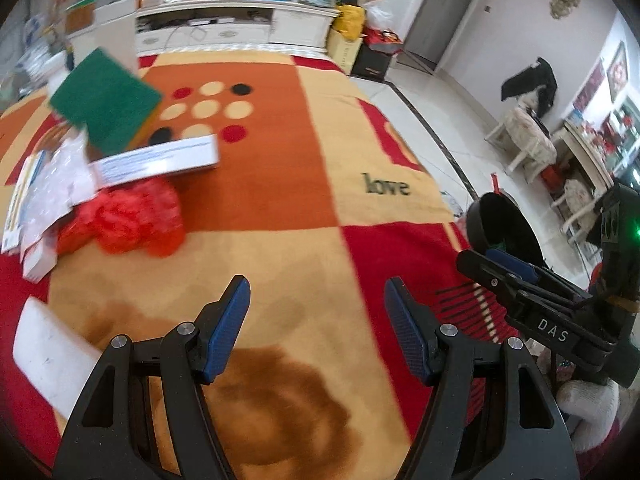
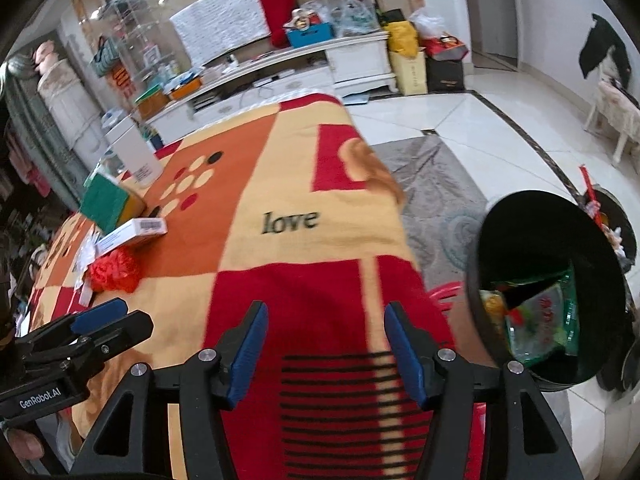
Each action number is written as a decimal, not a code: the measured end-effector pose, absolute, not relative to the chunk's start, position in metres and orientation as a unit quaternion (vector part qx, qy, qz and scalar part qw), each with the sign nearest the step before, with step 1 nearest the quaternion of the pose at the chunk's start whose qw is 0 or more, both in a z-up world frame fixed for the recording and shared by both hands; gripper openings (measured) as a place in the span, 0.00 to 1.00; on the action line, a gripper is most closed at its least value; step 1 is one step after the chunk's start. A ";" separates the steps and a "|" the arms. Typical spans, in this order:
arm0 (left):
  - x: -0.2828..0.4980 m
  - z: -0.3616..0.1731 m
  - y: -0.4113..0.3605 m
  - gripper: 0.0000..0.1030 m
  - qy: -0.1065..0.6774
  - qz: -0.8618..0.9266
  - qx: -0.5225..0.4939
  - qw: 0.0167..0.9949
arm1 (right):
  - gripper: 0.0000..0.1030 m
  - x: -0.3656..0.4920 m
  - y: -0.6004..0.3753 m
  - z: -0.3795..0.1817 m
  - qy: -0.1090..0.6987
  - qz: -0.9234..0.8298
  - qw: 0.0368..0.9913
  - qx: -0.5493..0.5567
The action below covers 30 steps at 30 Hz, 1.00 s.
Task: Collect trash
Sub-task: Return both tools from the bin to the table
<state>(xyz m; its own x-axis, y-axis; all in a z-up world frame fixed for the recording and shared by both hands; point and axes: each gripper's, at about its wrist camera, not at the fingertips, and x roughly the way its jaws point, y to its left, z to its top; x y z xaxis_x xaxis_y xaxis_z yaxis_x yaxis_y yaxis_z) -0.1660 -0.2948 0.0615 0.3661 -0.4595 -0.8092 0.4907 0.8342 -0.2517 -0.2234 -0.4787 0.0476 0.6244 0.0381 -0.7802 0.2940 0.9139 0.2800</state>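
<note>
Red, orange and cream blanket covers the surface we work over, the word "love" printed at its centre. Our left gripper hangs above the blanket, jaws parted about midway, nothing between the blue pads. Our right gripper likewise stands partly open and empty above the red patch.

Trash pile lies at ten o'clock from the left gripper: a red mesh bundle, a long white box resting across its far edge, a green-faced box tilted behind that, clear wrappers to the left.

Black bin sits off the blanket's edge at three o'clock from the right gripper, tilted toward us. A green snack wrapper lies inside.

White slab at eight o'clock, blurred; we cannot identify it.
</note>
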 end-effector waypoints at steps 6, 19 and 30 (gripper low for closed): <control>-0.161 0.055 -0.271 0.67 0.495 -0.266 0.003 0.827 | 0.57 -0.212 -0.456 0.047 0.437 -0.048 0.880 0.182; -0.159 0.058 -0.235 0.67 0.492 -0.234 -0.003 0.839 | 0.61 -0.194 -0.417 0.046 0.452 -0.004 0.878 0.155; -0.153 0.061 -0.208 0.67 0.489 -0.215 -0.006 0.846 | 0.62 -0.185 -0.395 0.042 0.466 0.024 0.872 0.146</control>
<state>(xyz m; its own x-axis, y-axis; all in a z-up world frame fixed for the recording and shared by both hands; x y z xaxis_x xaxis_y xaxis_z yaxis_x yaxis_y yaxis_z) -0.1530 -0.2084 0.0614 0.4301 -0.3687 -0.8240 0.3575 0.9077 -0.2196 -0.1846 -0.3946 0.0424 0.5649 0.1788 -0.8056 0.0942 0.9559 0.2782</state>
